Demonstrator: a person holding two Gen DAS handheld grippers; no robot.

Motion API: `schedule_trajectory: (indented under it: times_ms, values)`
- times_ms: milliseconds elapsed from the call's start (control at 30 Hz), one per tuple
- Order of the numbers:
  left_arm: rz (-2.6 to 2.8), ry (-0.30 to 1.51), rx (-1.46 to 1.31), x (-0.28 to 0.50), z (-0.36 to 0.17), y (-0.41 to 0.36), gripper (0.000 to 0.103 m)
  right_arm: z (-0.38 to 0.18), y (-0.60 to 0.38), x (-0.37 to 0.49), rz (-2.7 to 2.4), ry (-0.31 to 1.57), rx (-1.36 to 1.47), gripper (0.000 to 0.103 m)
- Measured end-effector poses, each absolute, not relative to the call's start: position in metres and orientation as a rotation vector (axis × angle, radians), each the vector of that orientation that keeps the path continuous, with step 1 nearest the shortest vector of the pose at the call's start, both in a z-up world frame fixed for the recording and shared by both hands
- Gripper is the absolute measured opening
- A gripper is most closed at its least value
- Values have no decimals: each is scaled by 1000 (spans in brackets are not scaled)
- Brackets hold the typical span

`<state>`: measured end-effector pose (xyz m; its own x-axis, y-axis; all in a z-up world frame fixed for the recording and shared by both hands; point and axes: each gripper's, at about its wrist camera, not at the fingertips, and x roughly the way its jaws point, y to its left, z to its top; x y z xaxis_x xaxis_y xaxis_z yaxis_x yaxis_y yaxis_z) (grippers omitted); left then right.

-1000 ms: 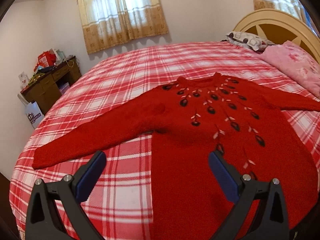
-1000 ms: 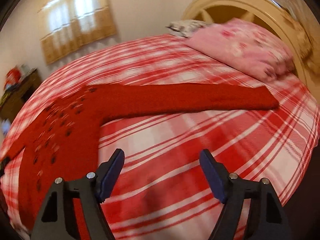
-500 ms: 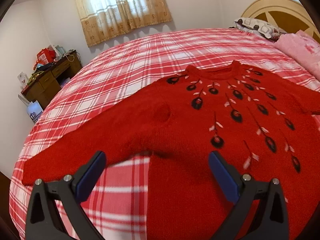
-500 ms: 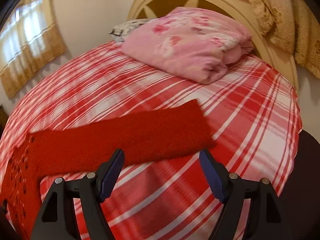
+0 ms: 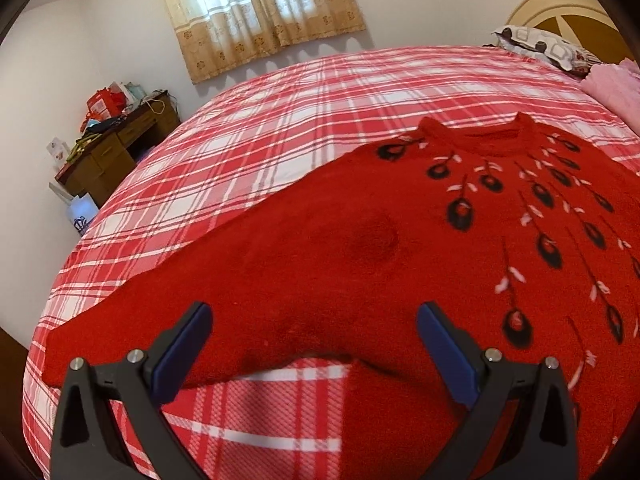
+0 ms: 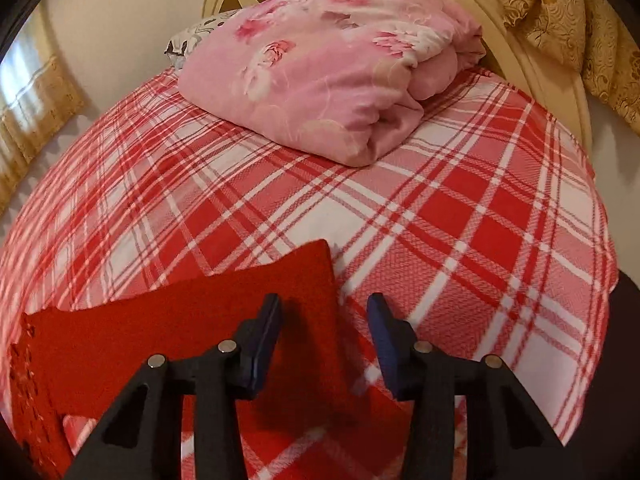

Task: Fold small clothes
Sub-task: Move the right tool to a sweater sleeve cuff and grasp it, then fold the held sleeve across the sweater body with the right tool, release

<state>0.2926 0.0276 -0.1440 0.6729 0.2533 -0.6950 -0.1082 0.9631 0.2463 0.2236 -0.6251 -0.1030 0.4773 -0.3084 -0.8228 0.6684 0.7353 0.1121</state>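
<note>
The red sweater [image 5: 360, 248] lies flat on the plaid bed [image 5: 280, 128], its hem cut off at lower right. The left claw [image 5: 314, 344] gapes wide over the armpit, holding nothing. Only the right wrist view shows the sleeve cuff [image 6: 296, 280]; there the right claw [image 6: 324, 340] is closing, pads not yet pressing, cuff edge between them.

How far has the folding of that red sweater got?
Barely started. Done: the red sweater lies spread flat, front up, on the plaid bed. In hand: the right tool is closing at the sleeve cuff, its pads not yet pressing; the left tool hangs open over the other sleeve. Left: every fold, both sleeves, then the body.
</note>
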Motion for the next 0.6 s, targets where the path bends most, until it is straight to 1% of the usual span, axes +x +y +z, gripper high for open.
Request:
schedule_trajectory:
  times_ms: [33, 100, 133, 167, 200, 267, 600]
  values:
    - [210, 807, 191, 294, -144, 29, 103, -105, -621, 227, -612, 899, 440, 39]
    - [216, 805, 187, 297, -144, 33, 103, -108, -618, 232, -621, 914, 416, 24]
    - [219, 806, 184, 298, -145, 35, 103, -108, -616, 234, -627, 920, 403, 22]
    - [222, 807, 180, 300, -145, 37, 103, -108, -617, 234, -624, 922, 402, 14]
    - [225, 808, 177, 301, -146, 39, 103, -107, -617, 235, -612, 922, 420, 10]
    - [226, 811, 165, 302, -147, 42, 103, -103, -616, 236, -596, 925, 450, 9]
    - [236, 792, 126, 296, -143, 64, 103, -52, -570, 256, -507, 843, 378, 9]
